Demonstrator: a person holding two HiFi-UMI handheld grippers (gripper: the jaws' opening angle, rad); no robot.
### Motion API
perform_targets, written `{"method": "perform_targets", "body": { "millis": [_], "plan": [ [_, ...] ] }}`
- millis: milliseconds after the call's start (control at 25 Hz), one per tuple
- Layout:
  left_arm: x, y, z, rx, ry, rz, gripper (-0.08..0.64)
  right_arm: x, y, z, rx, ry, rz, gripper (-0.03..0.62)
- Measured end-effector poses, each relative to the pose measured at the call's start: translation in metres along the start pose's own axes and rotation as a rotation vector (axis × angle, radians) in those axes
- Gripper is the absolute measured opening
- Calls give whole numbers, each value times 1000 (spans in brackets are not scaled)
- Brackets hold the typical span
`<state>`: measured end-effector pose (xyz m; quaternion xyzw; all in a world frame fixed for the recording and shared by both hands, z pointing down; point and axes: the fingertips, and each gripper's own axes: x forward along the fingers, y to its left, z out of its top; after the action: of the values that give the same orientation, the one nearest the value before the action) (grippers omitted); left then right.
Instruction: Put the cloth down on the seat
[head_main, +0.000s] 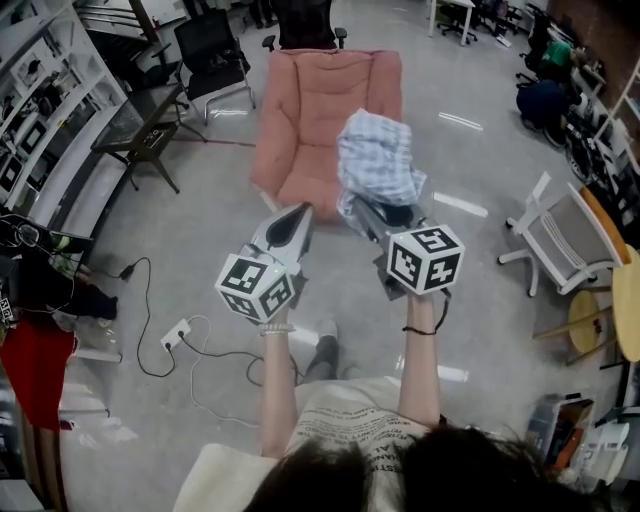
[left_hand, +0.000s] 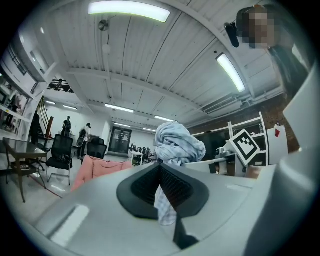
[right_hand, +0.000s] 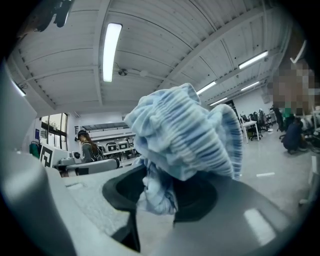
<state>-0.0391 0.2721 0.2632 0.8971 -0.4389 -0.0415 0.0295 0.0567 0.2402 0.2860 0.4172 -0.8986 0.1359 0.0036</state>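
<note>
The blue-and-white checked cloth hangs bunched in the air in front of the pink padded seat. My right gripper is shut on its lower folds, and the right gripper view shows the cloth piled over the jaws with a fold pinched between them. My left gripper is just left of the bundle, its jaws together. In the left gripper view a thin checked strip sits pinched between the dark pads, with the bundle beyond and the seat further off.
A black office chair and a dark side table stand left of the seat. A white chair is to the right. Cables and a power strip lie on the floor at the left, beside shelving.
</note>
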Motion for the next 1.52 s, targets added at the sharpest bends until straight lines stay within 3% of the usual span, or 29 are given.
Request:
{"method": "perform_targets", "body": {
  "millis": [680,1200,1520],
  "plan": [
    [106,106,-24,-53,66,-90,-8,122,-67,-3,65,50,-54,164],
    [151,172,-19,-49,54,-147,-8,187,-94,7,89,28,-102,164],
    [158,200,-22,-70,57,-129,-8,207,-105,7,115,43,-121,164]
  ]
}}
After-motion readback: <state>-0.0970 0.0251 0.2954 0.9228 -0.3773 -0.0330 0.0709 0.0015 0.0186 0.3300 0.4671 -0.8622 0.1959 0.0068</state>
